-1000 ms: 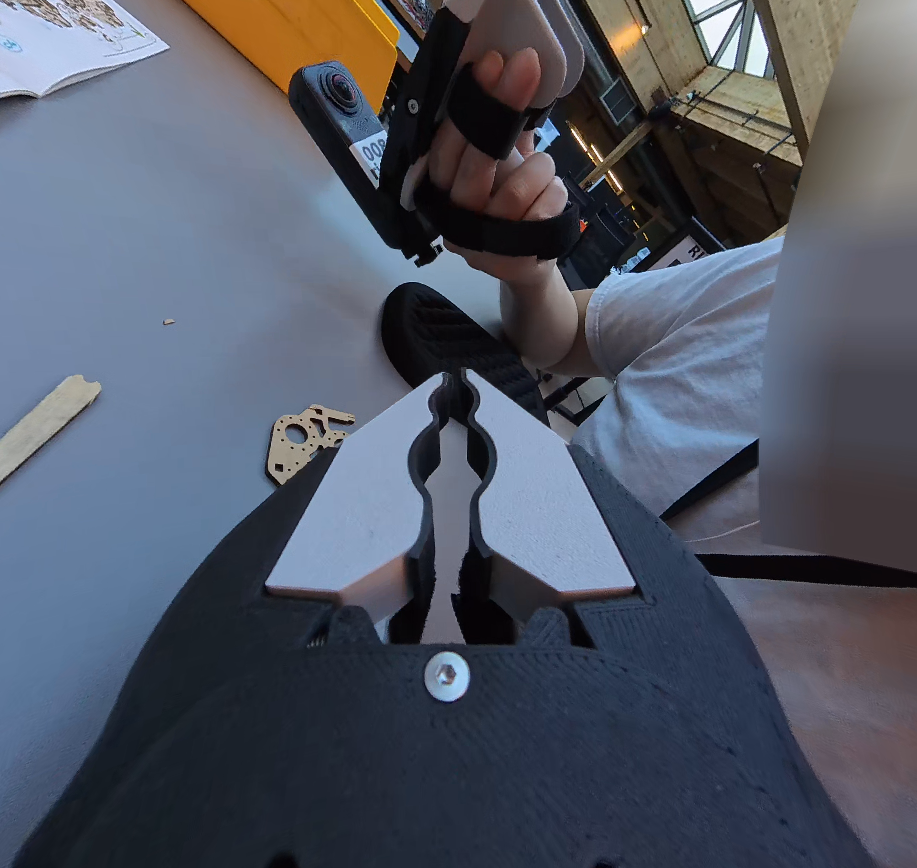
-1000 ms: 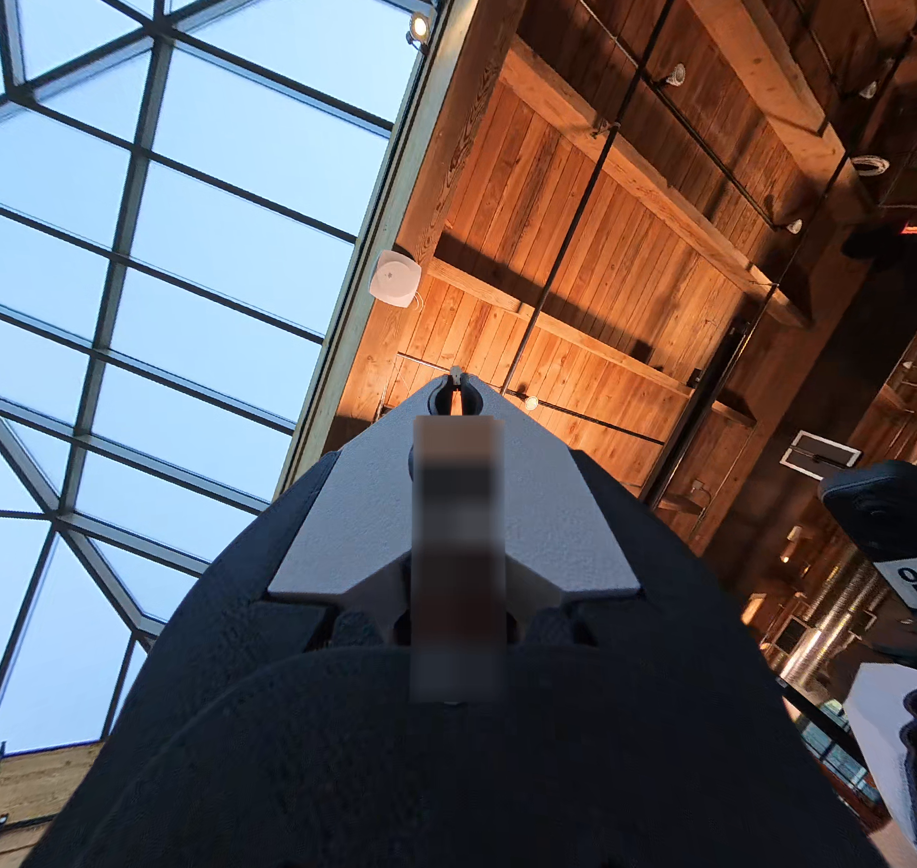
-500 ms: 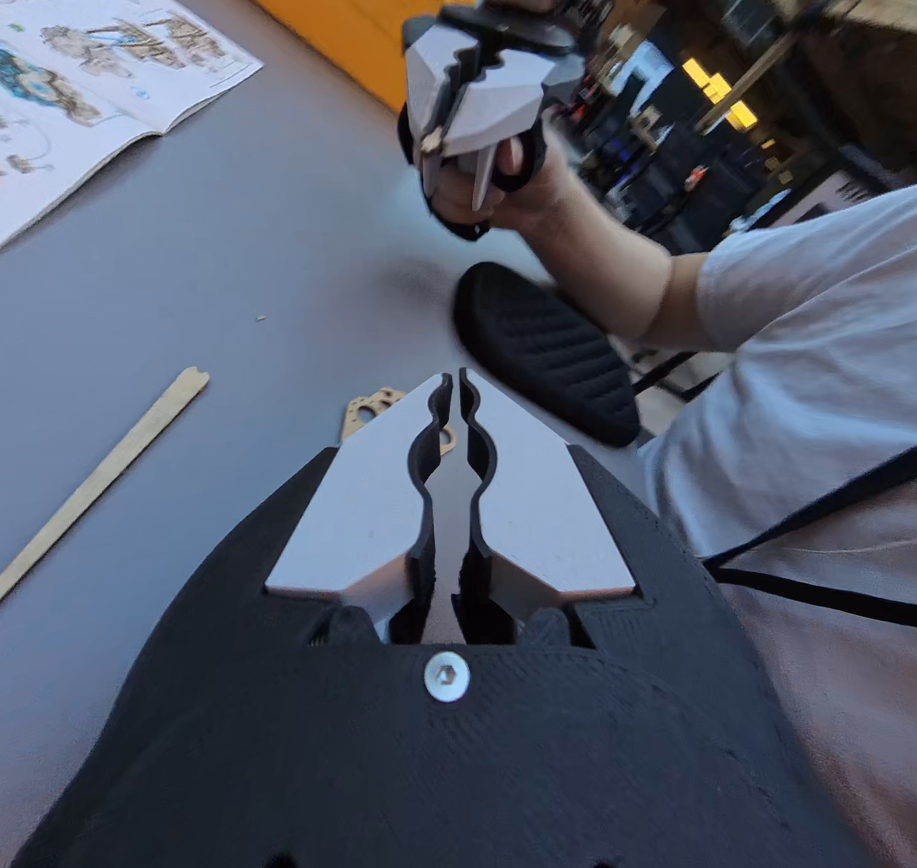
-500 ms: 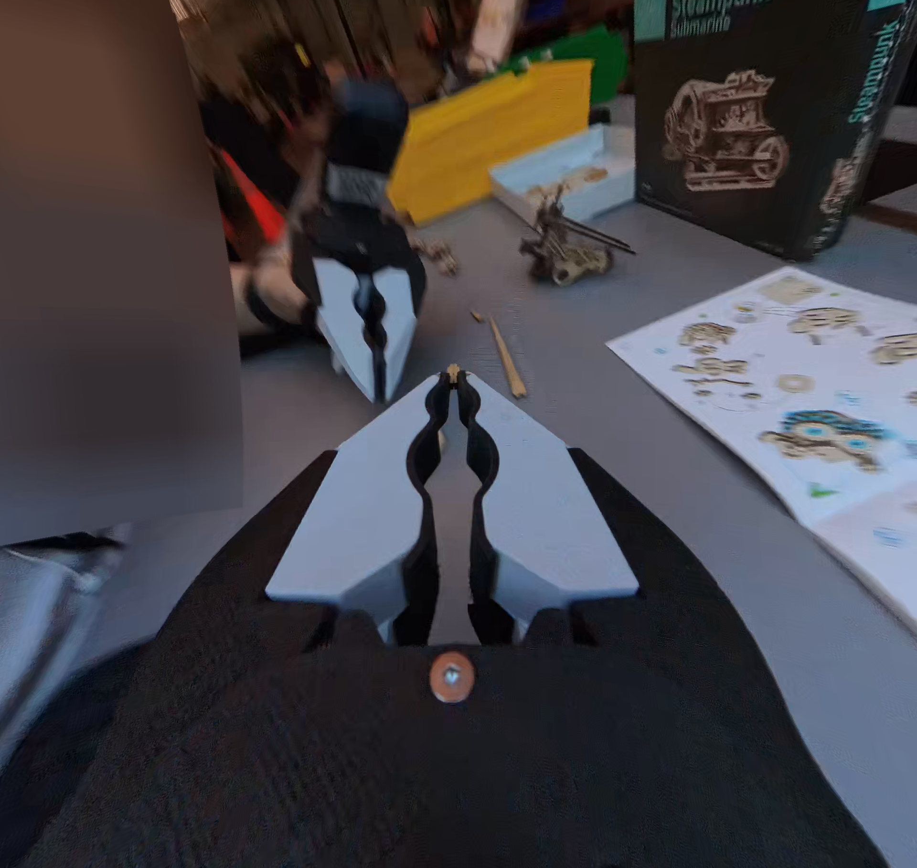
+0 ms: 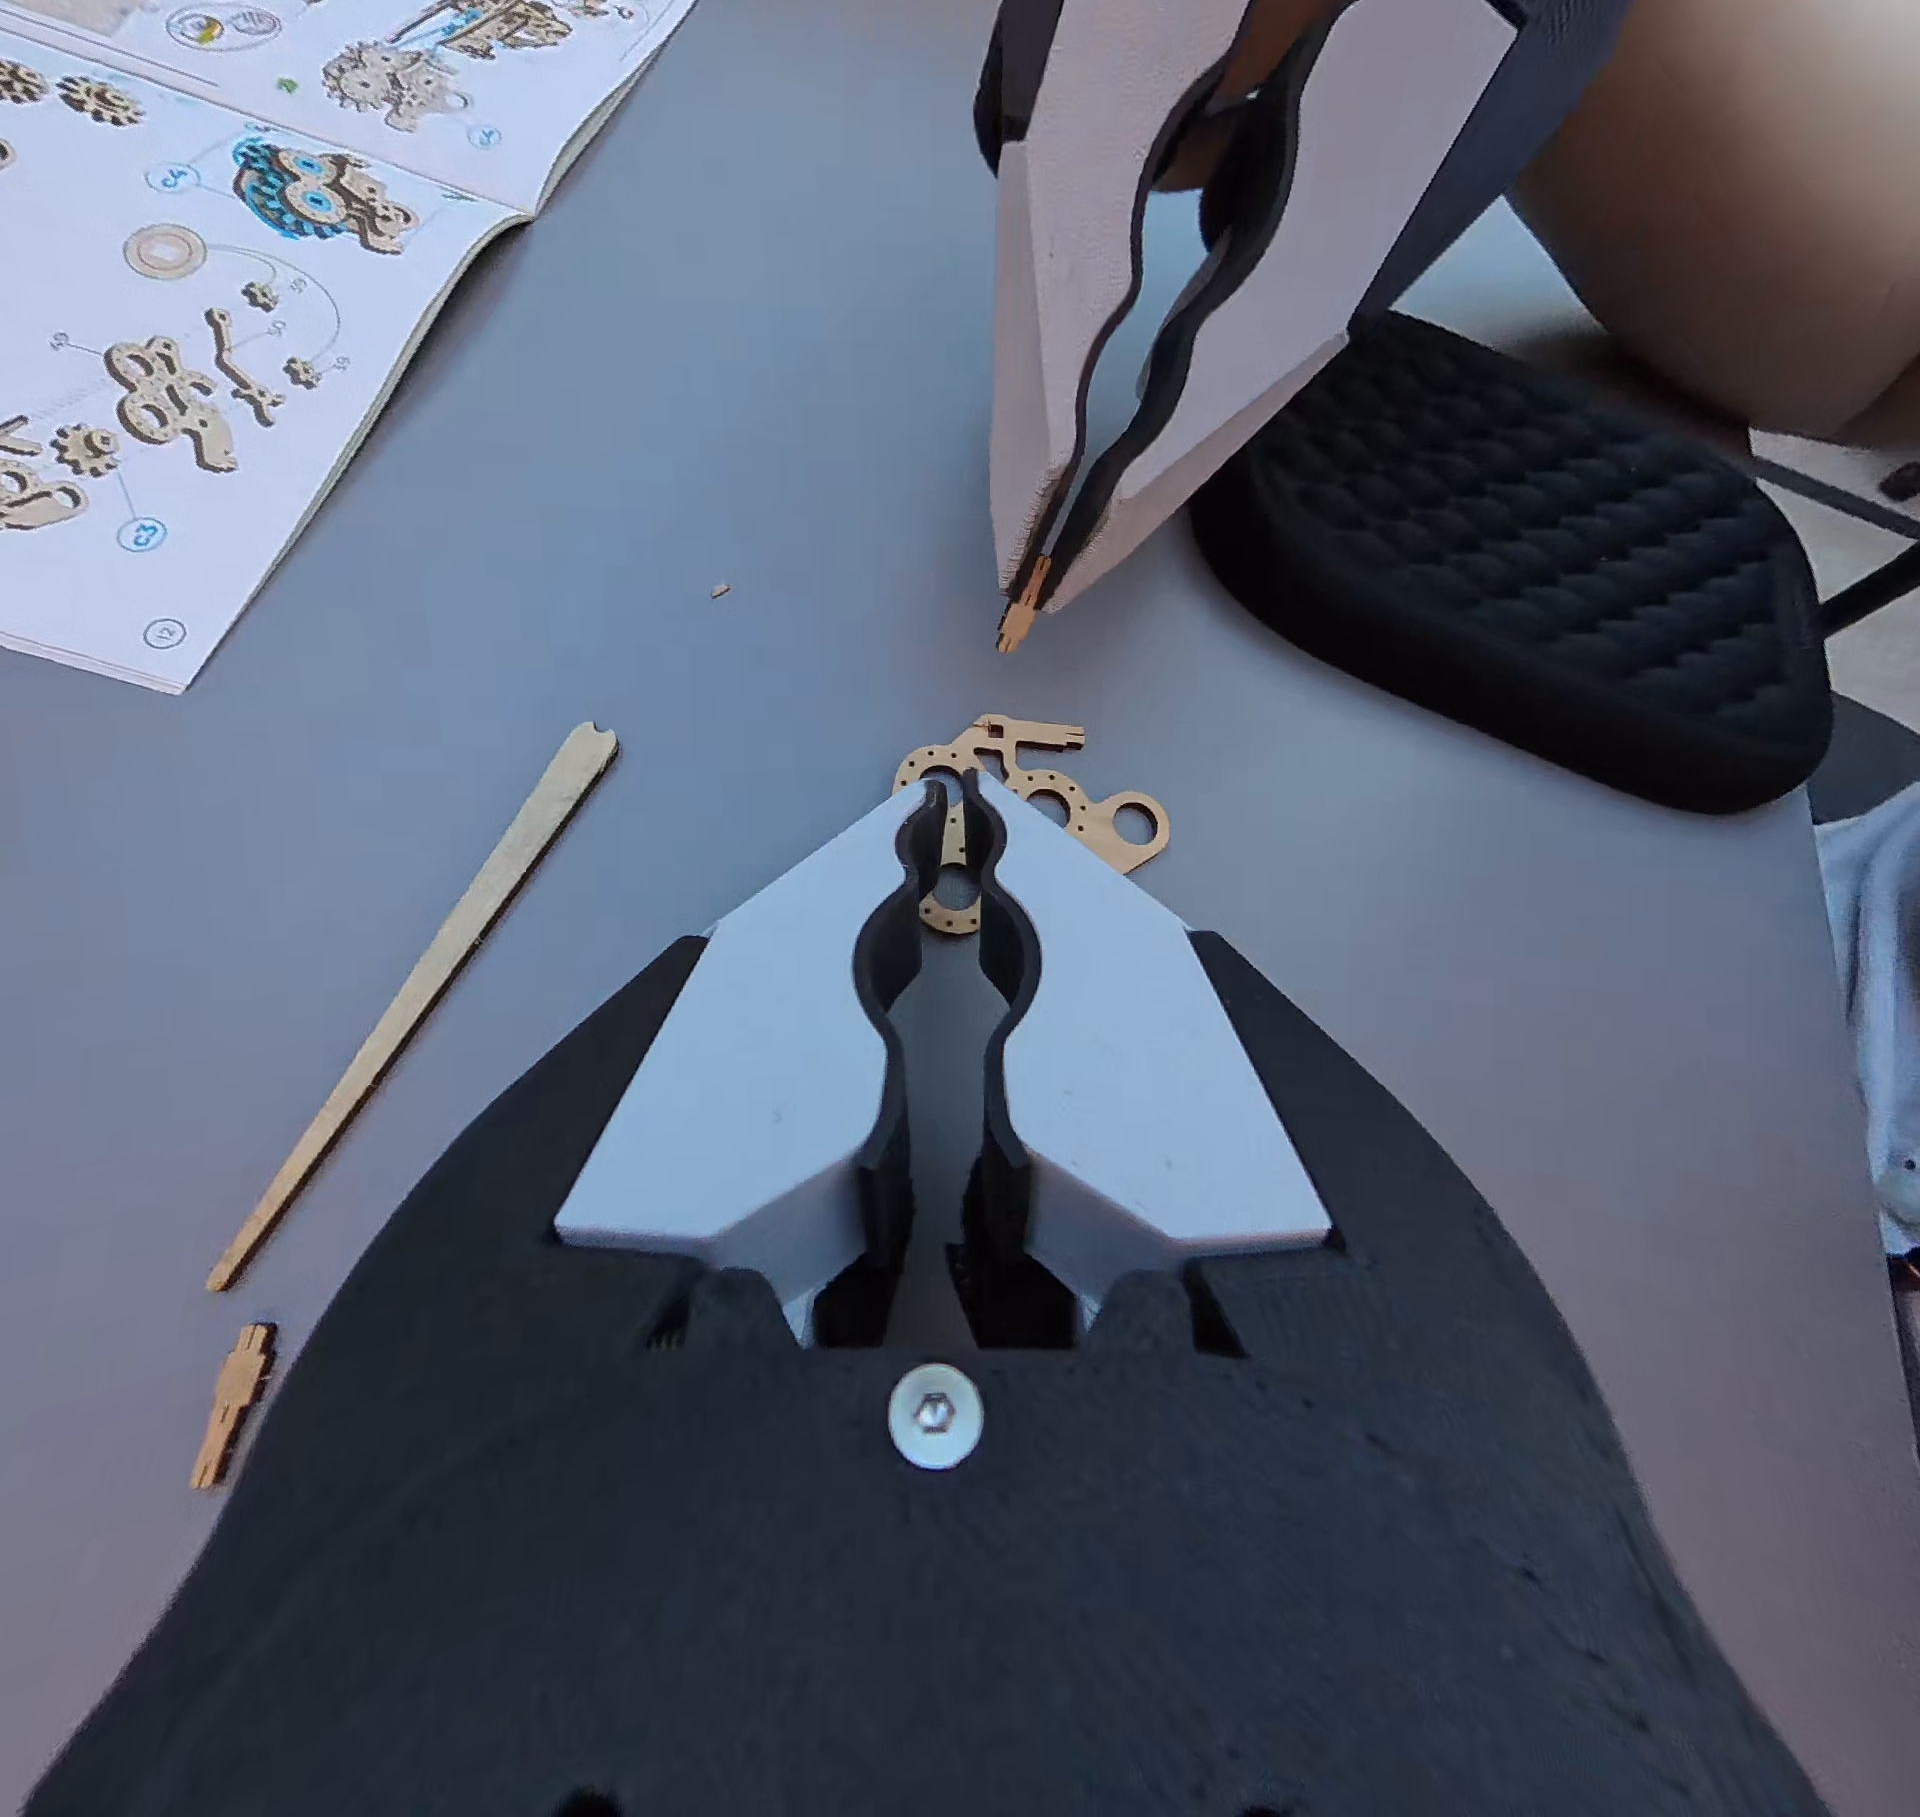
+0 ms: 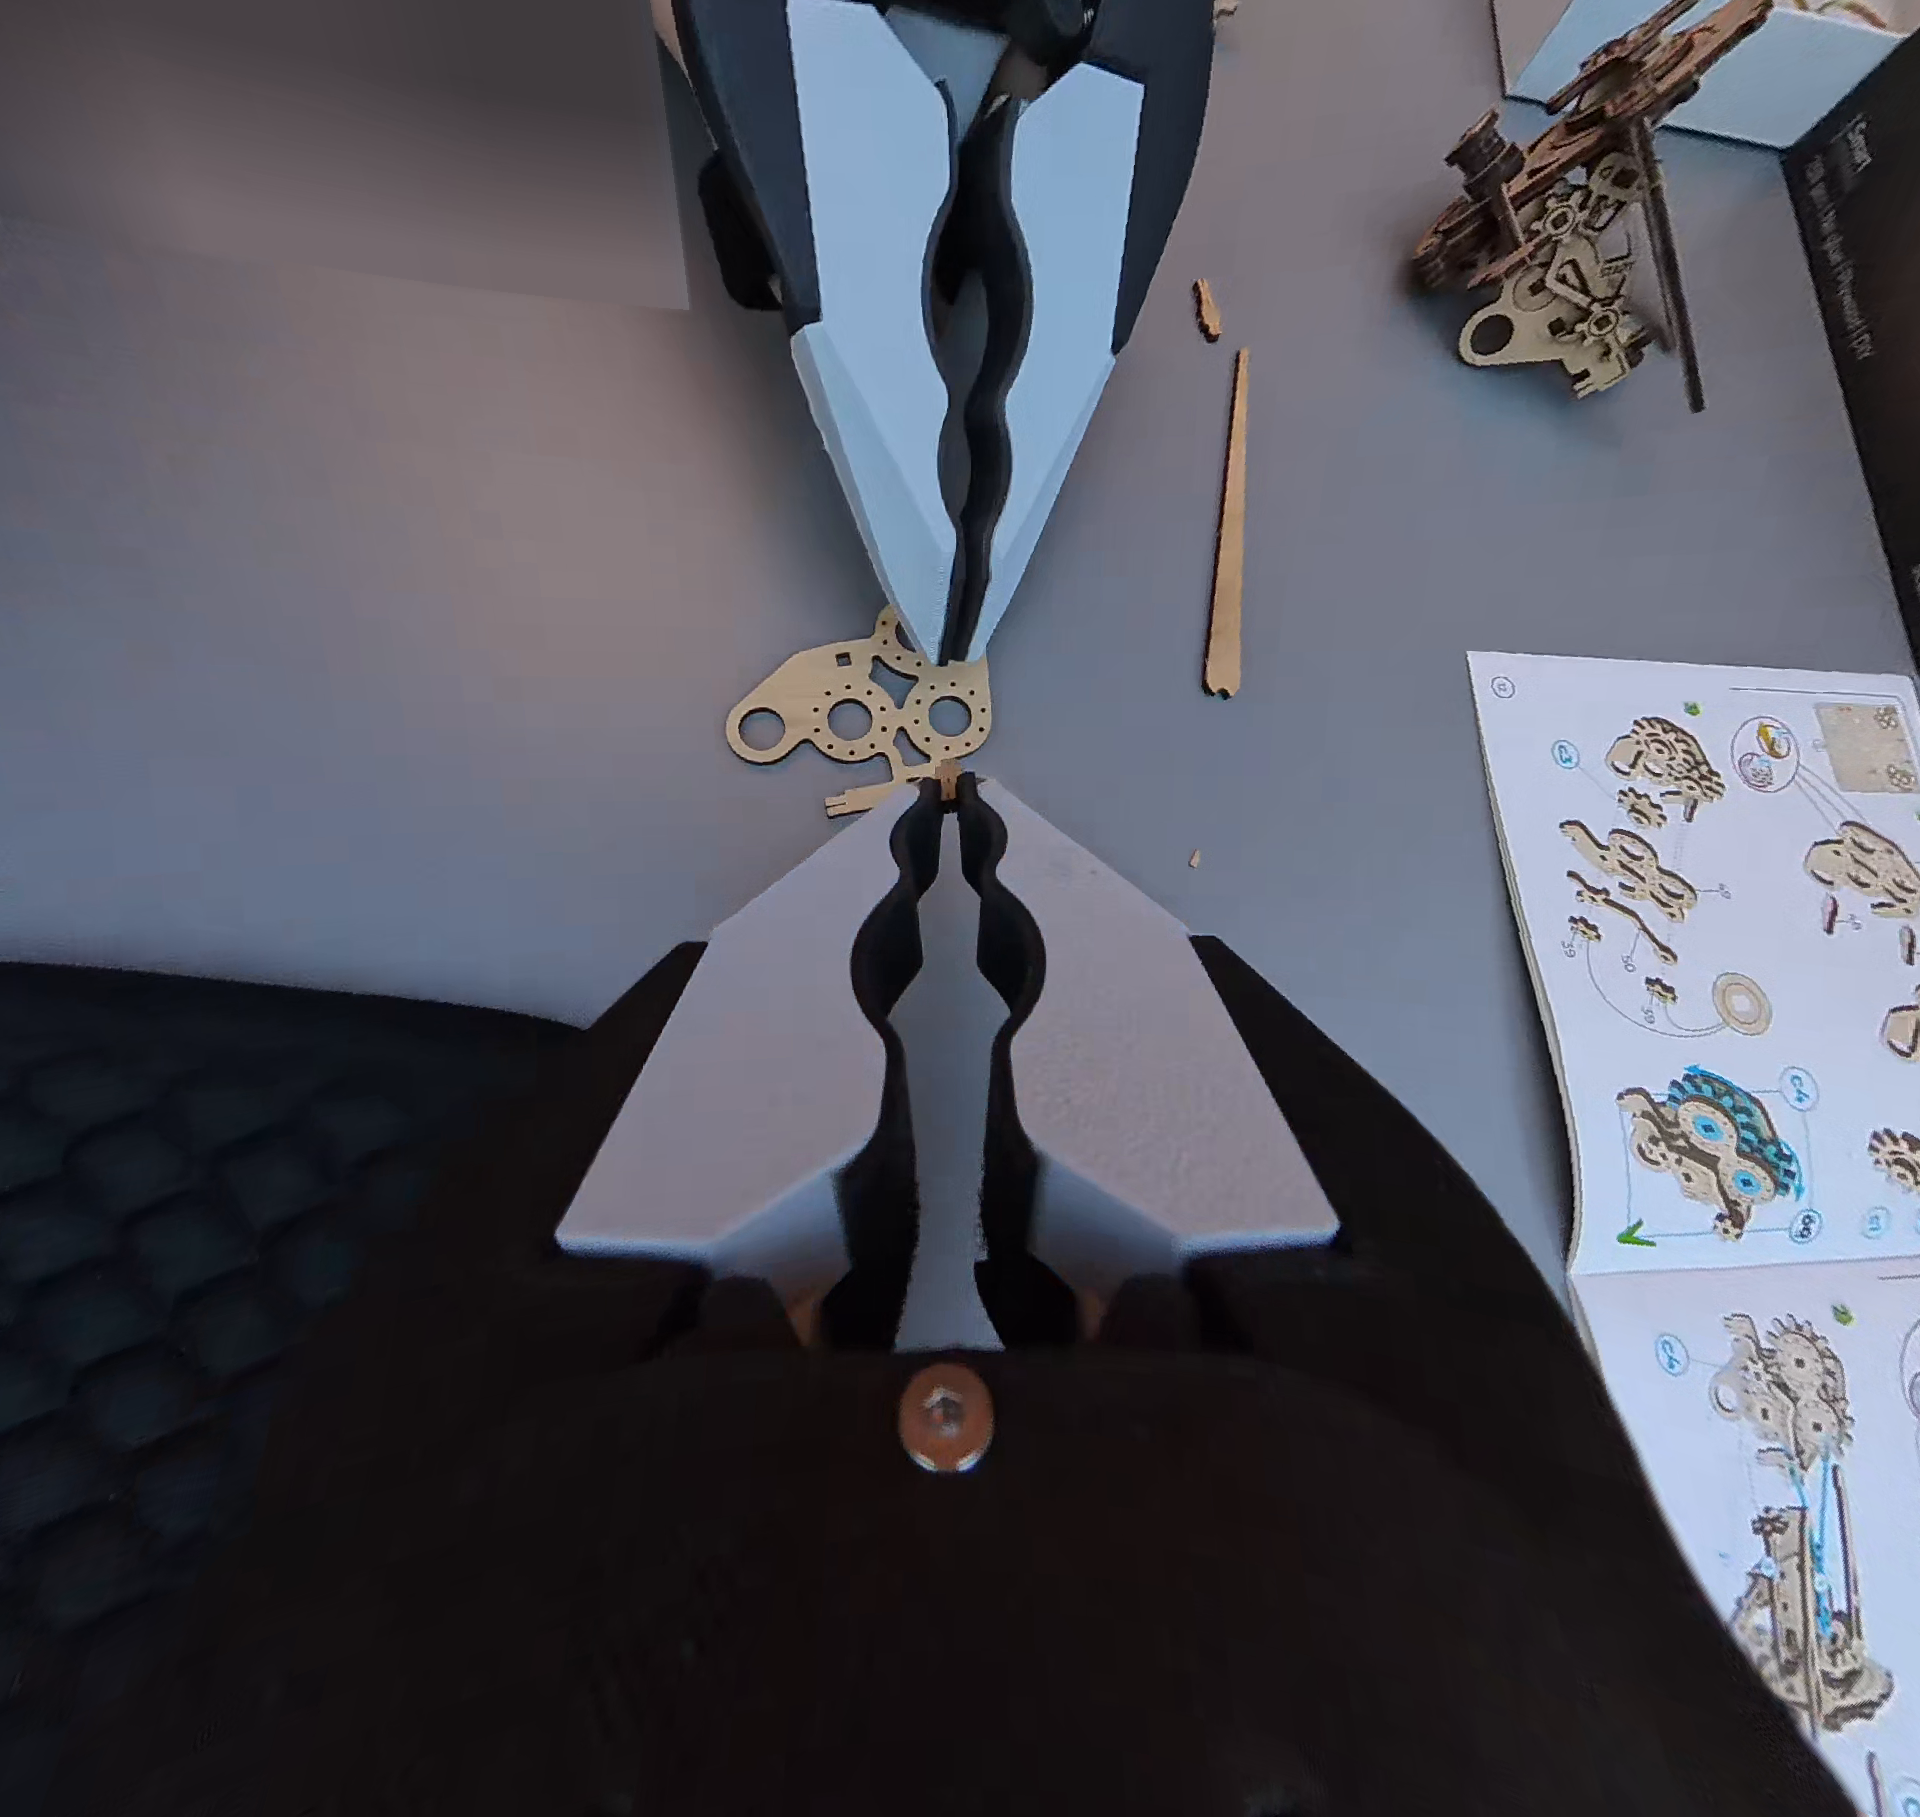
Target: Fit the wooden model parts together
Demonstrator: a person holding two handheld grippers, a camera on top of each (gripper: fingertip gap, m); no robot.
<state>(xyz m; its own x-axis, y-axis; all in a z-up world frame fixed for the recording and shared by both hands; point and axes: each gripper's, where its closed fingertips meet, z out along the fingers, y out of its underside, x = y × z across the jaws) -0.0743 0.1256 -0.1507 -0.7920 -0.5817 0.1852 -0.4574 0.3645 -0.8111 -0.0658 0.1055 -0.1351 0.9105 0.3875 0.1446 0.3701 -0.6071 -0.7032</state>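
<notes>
A flat wooden plate with round holes [image 5: 1081,806] lies on the grey table [image 5: 727,417]. My left gripper [image 5: 951,791] is shut and empty, and its tips rest at the plate's edge. From the right wrist view it [image 6: 951,655] comes down from the top onto the plate [image 6: 852,718]. My right gripper [image 6: 948,796] is shut on a small wooden peg [image 6: 948,780], held just at the plate's near edge. In the left wrist view the right gripper [image 5: 1034,583] hangs a little above the plate, with the peg [image 5: 1023,614] sticking out of its tips.
A long wooden stick [image 5: 416,998] and a second small peg [image 5: 234,1404] lie left of the plate. An open instruction booklet [image 6: 1714,988], a part-built wooden model [image 6: 1558,240], a white box [image 6: 1662,94] and a black box [image 6: 1860,365] stand around. A black mesh seat [image 5: 1507,562] is beside the table edge. Only a small space, under 4 cm, lies between the two pairs of fingers.
My right gripper swung down from pointing at the ceiling to the table, peg in its tips, and closed in on the plate. My left gripper moved forward onto the plate.
</notes>
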